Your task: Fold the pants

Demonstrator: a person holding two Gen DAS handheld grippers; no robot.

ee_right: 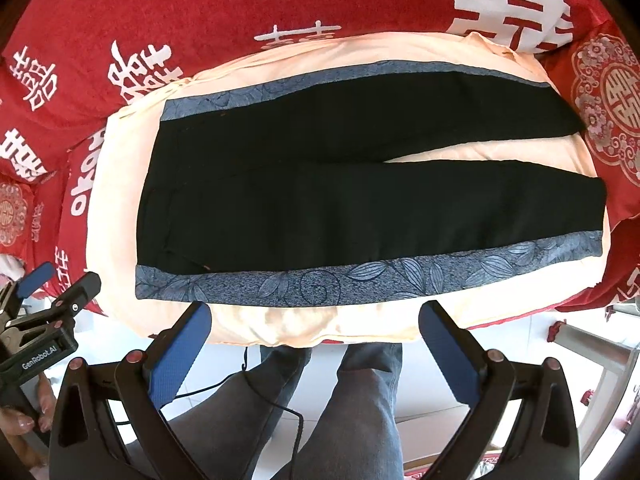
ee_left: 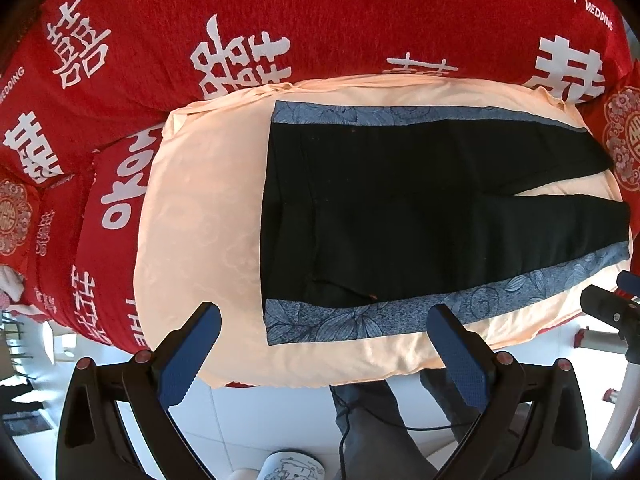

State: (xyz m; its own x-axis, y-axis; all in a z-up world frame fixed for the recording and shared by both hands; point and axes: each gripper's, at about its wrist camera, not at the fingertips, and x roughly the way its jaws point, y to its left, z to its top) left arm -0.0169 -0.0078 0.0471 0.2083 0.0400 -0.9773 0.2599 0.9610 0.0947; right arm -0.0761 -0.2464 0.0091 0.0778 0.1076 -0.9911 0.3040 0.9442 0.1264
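— Blue-padded fingers fill the bottom of both wrist views. How do the tongs stand?

— Both spread wide, holding nothing. The left gripper (ee_left: 324,314) hangs just off the near edge of the cushion, and the right gripper (ee_right: 314,312) does the same further along. Each has two fingers (ee_left: 188,356) with textured blue pads.

— And the pants?

— One pair of black pants (ee_left: 400,208), lying flat on a peach cushion (ee_left: 200,208). A blue leaf-patterned stripe (ee_right: 360,280) runs down each outer side, so two stripes in all. The waistband sits toward the left, and the two legs point right with a narrow wedge of cushion showing between them. Neither gripper touches the cloth.

— What lies under the cushion?

— One red blanket (ee_left: 360,28) printed with white double-happiness characters and the words "THE BIGDAY" and "HAPPY WEDDING". At its edges sit red pieces with round ornamental medallions (ee_right: 612,96).

— Anything of the room?

— A white tiled floor (ee_left: 260,412) below the cushion's edge. The person's two legs in grey jeans (ee_right: 360,412) stand there, and a thin black cable (ee_right: 280,404) trails across them. In the right wrist view the other gripper shows at the far left, held by a hand (ee_right: 24,420).
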